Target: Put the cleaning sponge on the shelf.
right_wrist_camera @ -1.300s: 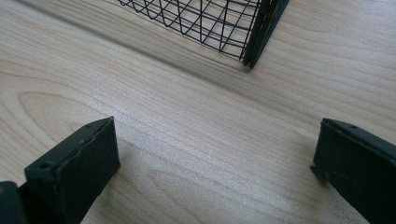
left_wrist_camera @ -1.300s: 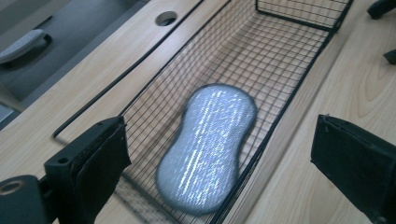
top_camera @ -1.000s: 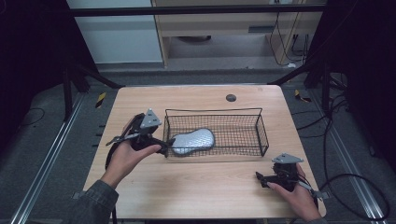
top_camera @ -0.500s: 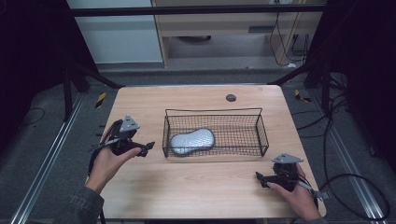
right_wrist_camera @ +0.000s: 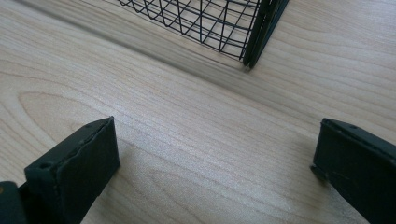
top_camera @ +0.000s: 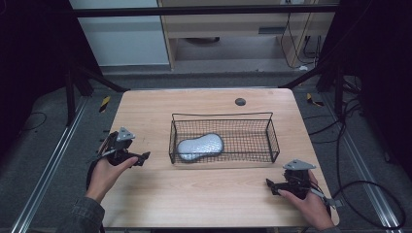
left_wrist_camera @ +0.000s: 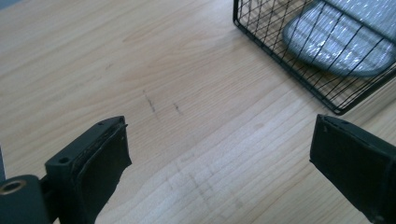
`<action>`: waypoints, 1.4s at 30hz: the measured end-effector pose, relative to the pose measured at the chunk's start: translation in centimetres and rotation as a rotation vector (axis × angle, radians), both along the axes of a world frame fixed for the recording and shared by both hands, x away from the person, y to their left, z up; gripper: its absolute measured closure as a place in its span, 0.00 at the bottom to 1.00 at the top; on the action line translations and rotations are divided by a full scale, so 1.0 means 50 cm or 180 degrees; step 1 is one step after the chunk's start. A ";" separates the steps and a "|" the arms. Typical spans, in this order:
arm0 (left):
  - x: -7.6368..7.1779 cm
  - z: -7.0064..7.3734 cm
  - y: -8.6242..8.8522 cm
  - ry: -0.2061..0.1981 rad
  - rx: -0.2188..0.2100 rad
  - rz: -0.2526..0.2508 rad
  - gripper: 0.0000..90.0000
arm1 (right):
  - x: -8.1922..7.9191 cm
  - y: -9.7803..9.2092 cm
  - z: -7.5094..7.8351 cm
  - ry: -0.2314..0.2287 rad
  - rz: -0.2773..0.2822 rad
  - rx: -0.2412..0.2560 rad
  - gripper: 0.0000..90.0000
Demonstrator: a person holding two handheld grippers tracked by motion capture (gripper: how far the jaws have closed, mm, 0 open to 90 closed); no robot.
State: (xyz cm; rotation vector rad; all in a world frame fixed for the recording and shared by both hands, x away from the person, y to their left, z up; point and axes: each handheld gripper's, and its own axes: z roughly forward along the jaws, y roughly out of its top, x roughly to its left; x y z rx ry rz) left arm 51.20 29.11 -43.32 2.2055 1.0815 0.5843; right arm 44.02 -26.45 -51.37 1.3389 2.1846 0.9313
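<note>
Tabletop (top_camera: 204, 194): pale wood, mostly bare, with a small dark round fitting (top_camera: 240, 101) near its far edge. Nothing on it looks ready to roll or tip.
Wire basket (top_camera: 272, 141): black mesh, standing about mid-tabletop, upright. It looks light, so a gripper jaw catching its rim or mesh would likely drag or tilt it rather than stop against it.
Grey pad (top_camera: 200, 145): a flat, silvery, bean-shaped piece lying inside the basket at its left end, close to the near left corner. A reach from the side meets wire, so it would have to be taken from above; its low, flat form could let jaws slide off or pinch mesh along with it.
Left gripper (top_camera: 144, 157): held over the tabletop to the left of the basket, apart from it, jaws spread wide and holding nothing. Its own view shows the basket's corner just ahead, so a forward push risks a knock there.
Right gripper (top_camera: 270, 184): low over the tabletop's near right part, in front of the basket's right end, jaws wide apart and empty. The trailing cable beside the hand could snag on the tabletop's edge.
</note>
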 end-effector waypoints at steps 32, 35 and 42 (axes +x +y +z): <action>0.015 -0.129 0.075 0.0274 -0.0073 0.0369 0.04 | 0.000 0.000 0.000 0.0000 0.0001 -0.0001 0.00; 0.019 -0.137 0.078 0.0247 -0.0207 0.0417 0.03 | 0.000 0.000 0.000 0.0000 0.0000 0.0000 0.00; 0.023 -0.148 0.077 0.0093 -0.0328 0.0449 0.00 | 0.000 0.000 0.001 0.0009 -0.0002 0.0011 0.00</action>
